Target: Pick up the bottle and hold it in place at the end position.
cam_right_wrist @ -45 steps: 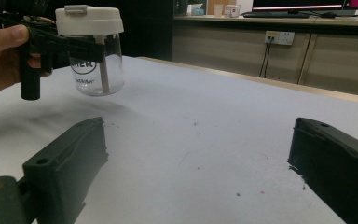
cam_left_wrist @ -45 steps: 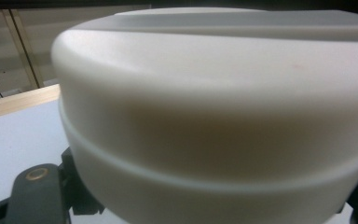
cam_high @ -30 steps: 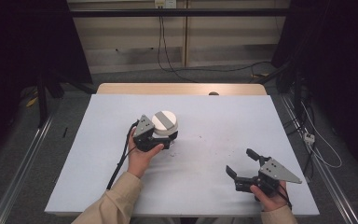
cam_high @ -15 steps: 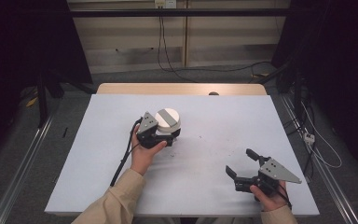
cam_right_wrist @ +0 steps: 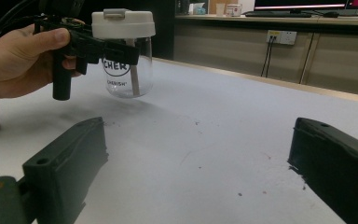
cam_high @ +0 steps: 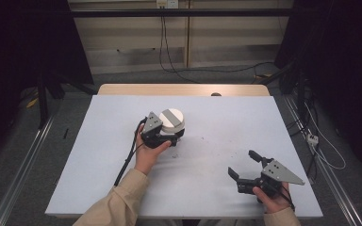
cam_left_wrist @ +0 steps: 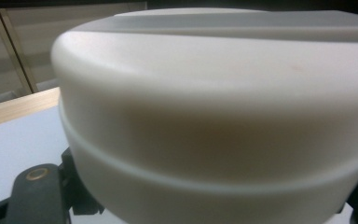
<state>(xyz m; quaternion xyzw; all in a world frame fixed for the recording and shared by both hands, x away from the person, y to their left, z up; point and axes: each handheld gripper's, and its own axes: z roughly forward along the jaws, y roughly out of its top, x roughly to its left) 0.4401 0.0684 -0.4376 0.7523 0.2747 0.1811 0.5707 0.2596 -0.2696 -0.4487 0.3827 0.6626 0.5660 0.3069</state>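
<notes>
Jar (cam_high: 171, 123), clear with a white lid, sits mid-table clamped in the left gripper (cam_high: 172, 136), and could slip or tip since the wide-open right gripper (cam_high: 245, 164) rests near-right, unsupportive.

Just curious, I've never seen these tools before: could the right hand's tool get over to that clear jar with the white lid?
Probably yes. The right tool stands open, holding nothing, with bare table between it and the jar. The left tool already grips the jar.
</notes>
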